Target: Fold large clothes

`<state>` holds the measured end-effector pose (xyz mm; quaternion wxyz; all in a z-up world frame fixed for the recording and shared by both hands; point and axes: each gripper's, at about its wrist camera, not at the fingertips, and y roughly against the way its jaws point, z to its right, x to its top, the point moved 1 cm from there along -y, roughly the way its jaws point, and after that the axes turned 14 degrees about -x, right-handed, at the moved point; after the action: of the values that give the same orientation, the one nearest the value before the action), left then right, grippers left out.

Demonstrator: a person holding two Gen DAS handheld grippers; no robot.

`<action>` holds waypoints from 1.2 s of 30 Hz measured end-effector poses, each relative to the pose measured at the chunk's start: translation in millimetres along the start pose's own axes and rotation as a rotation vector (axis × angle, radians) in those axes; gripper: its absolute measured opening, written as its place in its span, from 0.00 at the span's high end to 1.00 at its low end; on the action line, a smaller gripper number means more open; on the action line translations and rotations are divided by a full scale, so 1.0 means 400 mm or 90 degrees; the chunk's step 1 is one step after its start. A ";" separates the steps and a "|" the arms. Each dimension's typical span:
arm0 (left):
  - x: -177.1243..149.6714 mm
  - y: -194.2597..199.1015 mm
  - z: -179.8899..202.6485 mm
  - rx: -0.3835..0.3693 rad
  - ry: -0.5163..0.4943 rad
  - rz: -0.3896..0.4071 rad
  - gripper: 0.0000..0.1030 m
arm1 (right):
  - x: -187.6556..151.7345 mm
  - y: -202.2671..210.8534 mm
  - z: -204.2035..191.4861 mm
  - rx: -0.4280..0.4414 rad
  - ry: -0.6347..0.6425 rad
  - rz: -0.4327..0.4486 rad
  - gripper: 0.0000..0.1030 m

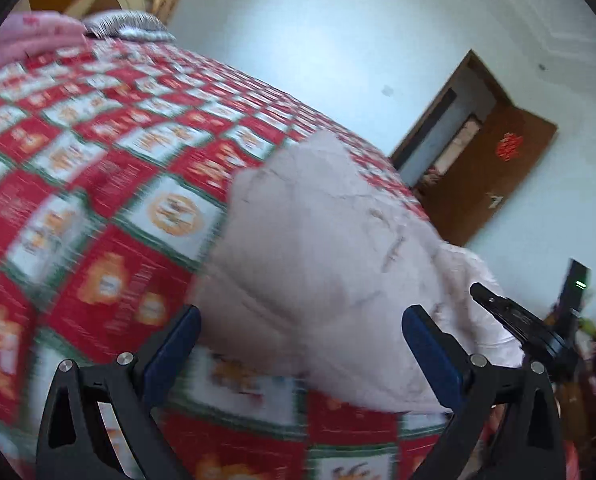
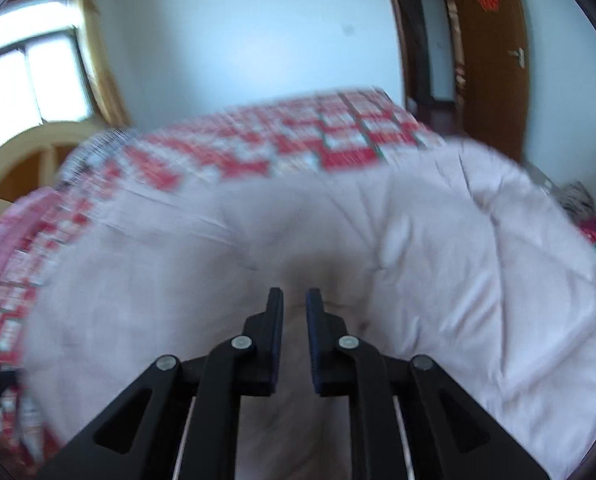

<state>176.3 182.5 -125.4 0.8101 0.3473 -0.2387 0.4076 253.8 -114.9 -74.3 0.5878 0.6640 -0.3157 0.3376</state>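
In my left wrist view, the bed (image 1: 98, 168) with its red checked cover filled the left and centre, a white wall behind and a brown door (image 1: 485, 176) at right. The pale padded garment (image 1: 317, 248) lay bunched at centre, bare cover all around it. My left tool (image 1: 301, 336) stood wide apart, holding nothing.

In my right wrist view, the garment (image 2: 437, 272) spread across the lower frame, a window (image 2: 30, 84) upper left. My right tool (image 2: 294, 300) showed a narrow gap, nothing gripped.
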 end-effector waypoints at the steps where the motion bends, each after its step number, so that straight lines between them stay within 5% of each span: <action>1: -0.001 -0.018 0.001 -0.004 0.007 0.006 0.02 | -0.004 0.029 -0.016 0.012 0.004 0.006 0.85; 4: 0.000 -0.073 0.001 0.024 0.006 0.037 0.02 | -0.033 0.041 -0.062 0.051 0.020 -0.013 0.85; 11: -0.031 -0.036 0.007 0.042 -0.032 0.054 0.02 | -0.126 -0.130 -0.061 0.044 -0.041 -0.112 0.92; 16: -0.065 0.036 -0.057 0.064 0.071 0.096 0.02 | -0.133 -0.129 -0.076 0.017 -0.007 -0.101 0.93; 20: -0.086 0.040 -0.083 0.035 0.132 0.100 0.02 | -0.137 -0.128 -0.088 -0.007 0.016 -0.086 0.93; 27: -0.057 -0.001 -0.063 -0.004 0.123 0.085 0.01 | -0.136 -0.129 -0.072 0.000 0.007 -0.085 0.93; 31: 0.002 -0.076 -0.103 0.002 0.201 0.099 0.01 | -0.139 -0.127 -0.072 0.005 0.003 -0.086 0.93; 34: 0.024 -0.139 -0.057 -0.036 0.144 0.081 0.02 | -0.141 -0.130 -0.068 0.013 -0.005 -0.091 0.93; 35: 0.020 -0.147 -0.048 -0.049 0.130 0.075 0.10 | -0.142 -0.130 -0.066 0.017 -0.010 -0.093 0.93; 36: 0.016 -0.158 -0.036 -0.069 0.113 0.069 0.32 | -0.142 -0.131 -0.064 0.020 -0.013 -0.094 0.93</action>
<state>233.5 169.5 -153.9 0.8222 0.2521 -0.2058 0.4669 262.0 -82.4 -148.7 0.5975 0.6980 -0.2665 0.2912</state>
